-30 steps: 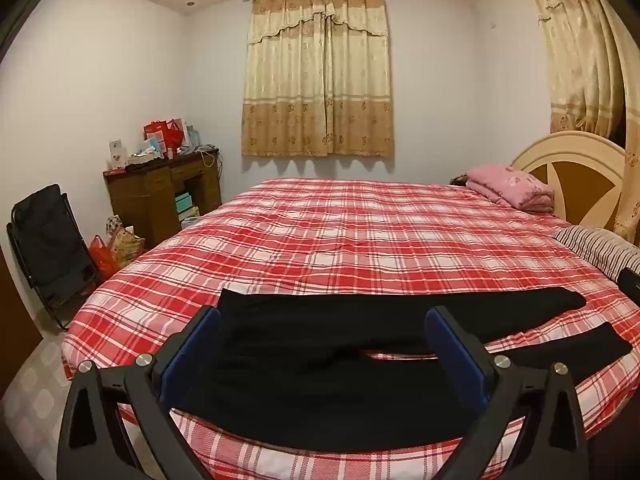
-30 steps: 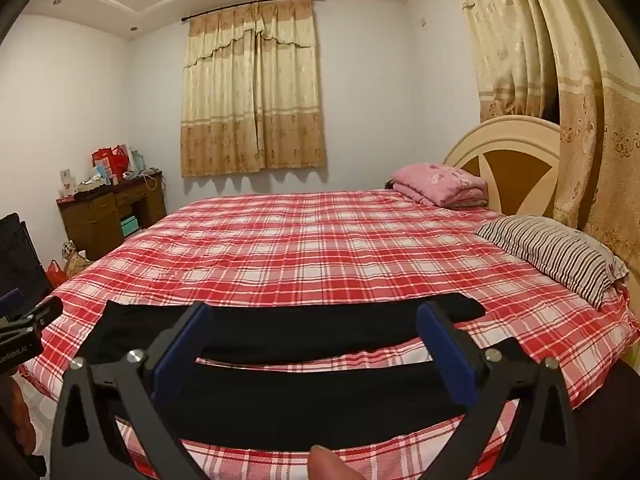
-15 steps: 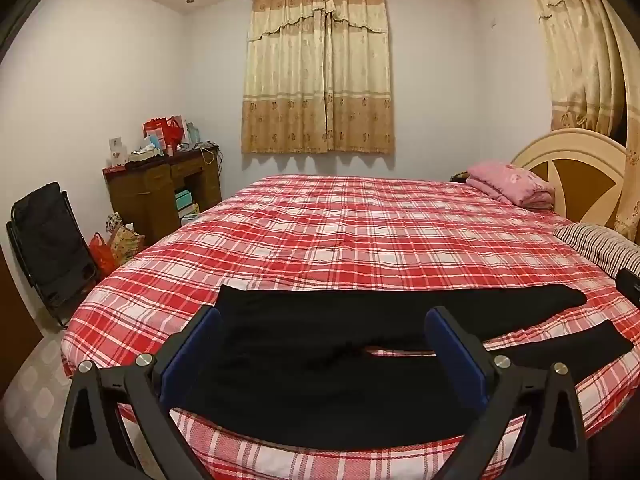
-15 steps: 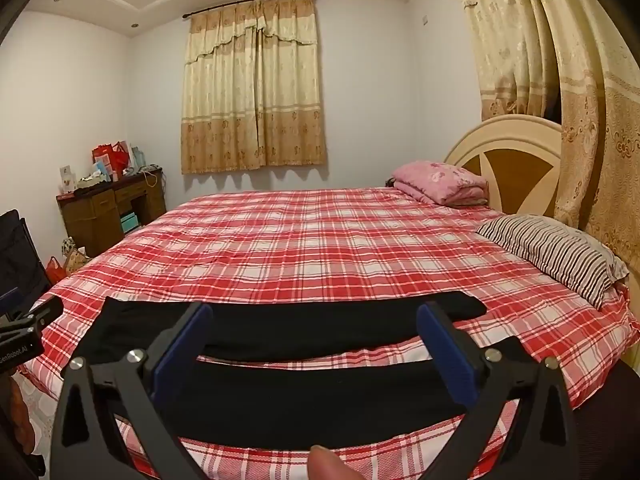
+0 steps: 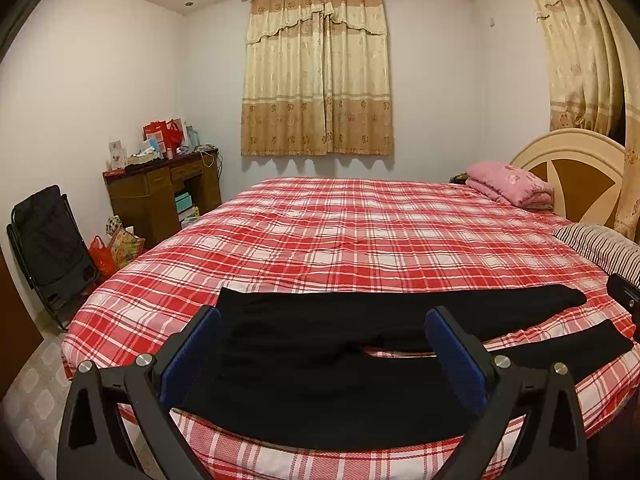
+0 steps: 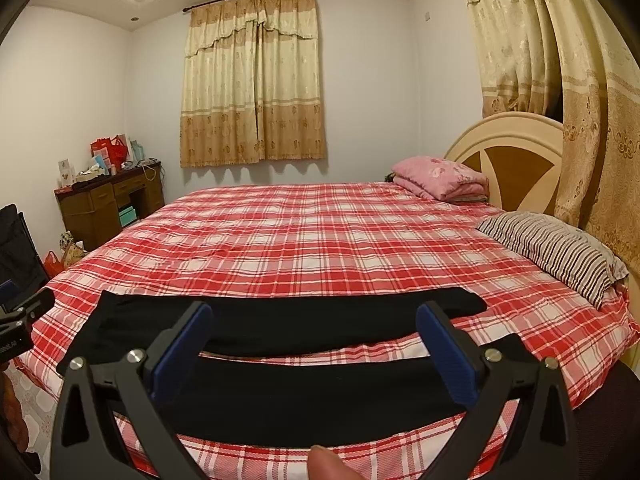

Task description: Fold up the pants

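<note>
Two spread grippers above pants point(image 5: 320, 368).

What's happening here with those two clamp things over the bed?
A person holds a two-finger gripper in each hand, about to fold the black pants spread flat on the red plaid bed. The left gripper and right gripper both hover open above the pants, touching nothing. The two legs lie apart, unfolded.

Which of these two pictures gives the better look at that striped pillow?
The right wrist view. There the striped pillow lies in full sight on the bed below the headboard. In the left wrist view only its end shows at the right edge, the rest cut off.
</note>
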`<state>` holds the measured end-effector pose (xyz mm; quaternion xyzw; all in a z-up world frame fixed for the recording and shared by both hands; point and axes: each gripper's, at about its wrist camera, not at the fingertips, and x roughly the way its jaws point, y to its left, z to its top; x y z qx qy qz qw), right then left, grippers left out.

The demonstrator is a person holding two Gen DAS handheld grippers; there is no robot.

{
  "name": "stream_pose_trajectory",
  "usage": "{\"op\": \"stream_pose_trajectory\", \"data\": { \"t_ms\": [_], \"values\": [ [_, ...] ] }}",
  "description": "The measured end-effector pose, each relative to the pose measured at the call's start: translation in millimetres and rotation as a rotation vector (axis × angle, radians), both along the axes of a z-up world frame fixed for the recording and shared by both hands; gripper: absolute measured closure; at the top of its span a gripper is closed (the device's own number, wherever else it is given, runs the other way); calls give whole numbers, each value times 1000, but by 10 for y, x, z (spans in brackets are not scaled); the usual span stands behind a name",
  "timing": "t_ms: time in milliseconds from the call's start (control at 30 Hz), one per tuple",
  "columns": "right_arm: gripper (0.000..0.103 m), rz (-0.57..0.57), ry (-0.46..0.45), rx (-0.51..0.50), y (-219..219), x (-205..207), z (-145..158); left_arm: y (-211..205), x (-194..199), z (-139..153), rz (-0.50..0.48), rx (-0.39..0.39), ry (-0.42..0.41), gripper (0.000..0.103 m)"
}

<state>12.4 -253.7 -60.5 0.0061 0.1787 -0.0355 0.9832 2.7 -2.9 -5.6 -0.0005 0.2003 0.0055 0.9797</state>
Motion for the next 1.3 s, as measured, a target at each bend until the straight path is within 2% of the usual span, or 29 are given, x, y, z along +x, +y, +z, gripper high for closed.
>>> {"op": "stream_pose_trajectory", "data": {
  "t_ms": [1300],
  "values": [
    [0,1,24,-3,-104,29,-48,31,-17,8,9,1,1,1]
  ]
}}
